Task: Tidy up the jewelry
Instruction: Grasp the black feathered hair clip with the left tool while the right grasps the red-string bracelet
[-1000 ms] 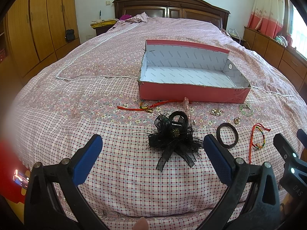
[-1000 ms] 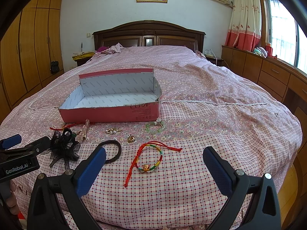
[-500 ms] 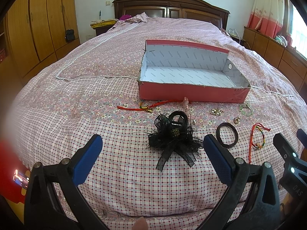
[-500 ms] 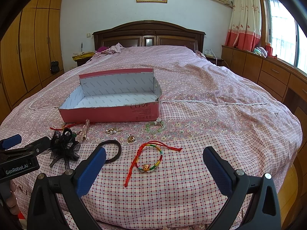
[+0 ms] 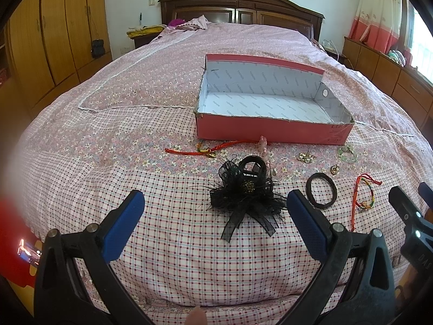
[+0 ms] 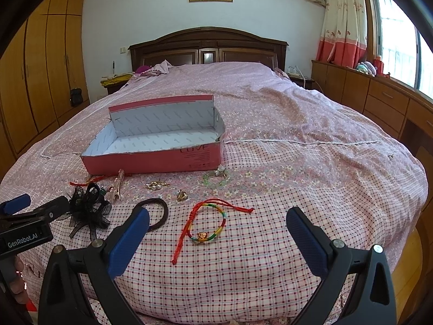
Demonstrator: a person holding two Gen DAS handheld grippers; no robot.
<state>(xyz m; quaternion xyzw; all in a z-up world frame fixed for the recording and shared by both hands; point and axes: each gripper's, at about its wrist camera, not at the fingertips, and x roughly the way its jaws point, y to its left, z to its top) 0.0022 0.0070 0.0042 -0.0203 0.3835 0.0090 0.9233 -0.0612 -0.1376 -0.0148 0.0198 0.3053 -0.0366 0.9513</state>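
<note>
An open pink box with a white inside lies on the bed. In front of it are a black feathered hair bow, a red cord bracelet, a pink hair clip, pearl earrings, a green bead bracelet, a gold ring, a dark bangle and a rainbow cord bracelet. My left gripper is open just short of the bow. My right gripper is open near the rainbow bracelet.
The pink floral and checked bedspread covers a wide bed with a dark headboard. Wooden wardrobes stand left, low drawers and a curtain on the right. The bed's front edge drops off just below both grippers.
</note>
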